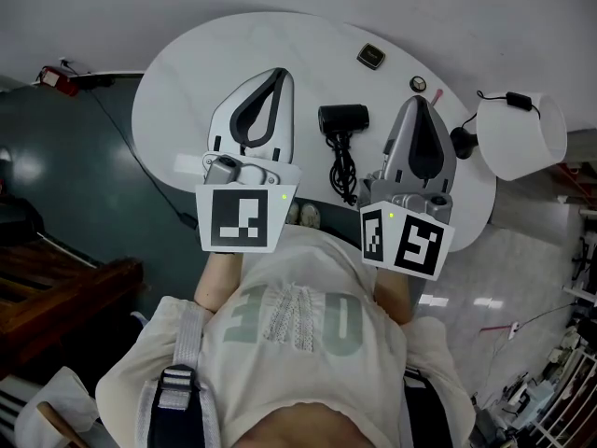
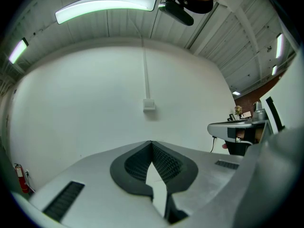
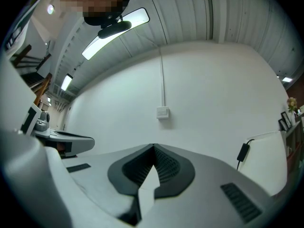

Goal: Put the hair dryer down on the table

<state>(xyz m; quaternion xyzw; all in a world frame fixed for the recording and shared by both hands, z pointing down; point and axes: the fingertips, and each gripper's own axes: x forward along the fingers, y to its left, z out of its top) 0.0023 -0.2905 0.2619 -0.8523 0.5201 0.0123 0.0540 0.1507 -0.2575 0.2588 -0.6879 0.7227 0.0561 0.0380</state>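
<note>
The black hair dryer lies on the white round table, its coiled black cord trailing toward the near edge. It rests between the two grippers, touched by neither. My left gripper is held over the table to the dryer's left, its jaws shut with nothing between them. On the dryer's right, my right gripper is likewise shut and empty. Both gripper views look at a bare white wall, with the tips of the left gripper and the right gripper meeting; the dryer is out of sight there.
A small dark rectangular object and a small round item lie at the table's far side. A white lamp shade with a black base stands at the right edge. A wall switch shows on the wall.
</note>
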